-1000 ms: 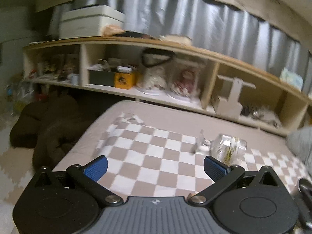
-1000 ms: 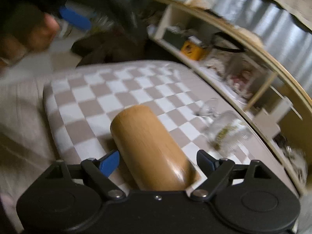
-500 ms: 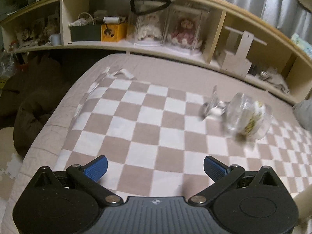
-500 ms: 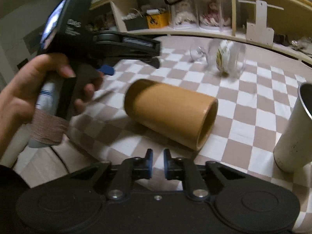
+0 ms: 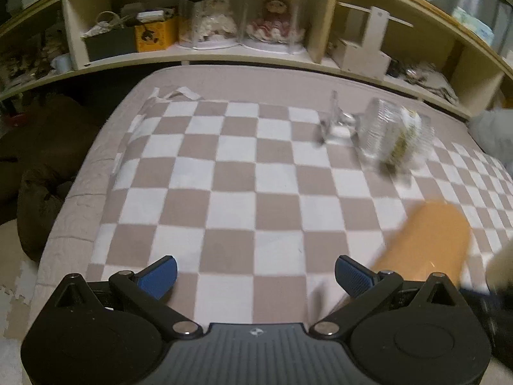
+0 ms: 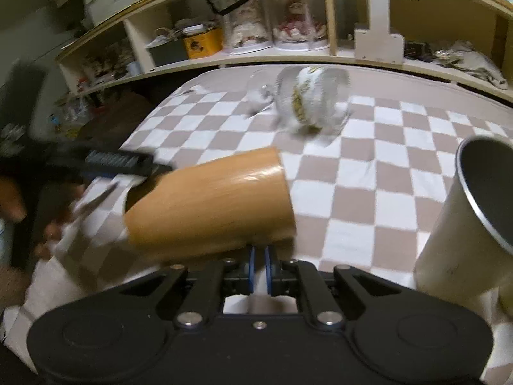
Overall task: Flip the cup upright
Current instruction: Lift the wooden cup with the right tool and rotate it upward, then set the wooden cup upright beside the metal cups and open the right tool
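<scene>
Both claws differ: my right claw (image 6: pixel 260 266) pinches the tilted cup's (image 6: pixel 211 205) rim, my left claw (image 5: pixel 255 276) gapes empty.

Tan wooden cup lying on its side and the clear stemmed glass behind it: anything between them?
Nothing. In the right wrist view only bare checkered blanket separates the tan wooden cup from the clear stemmed glass.
</scene>
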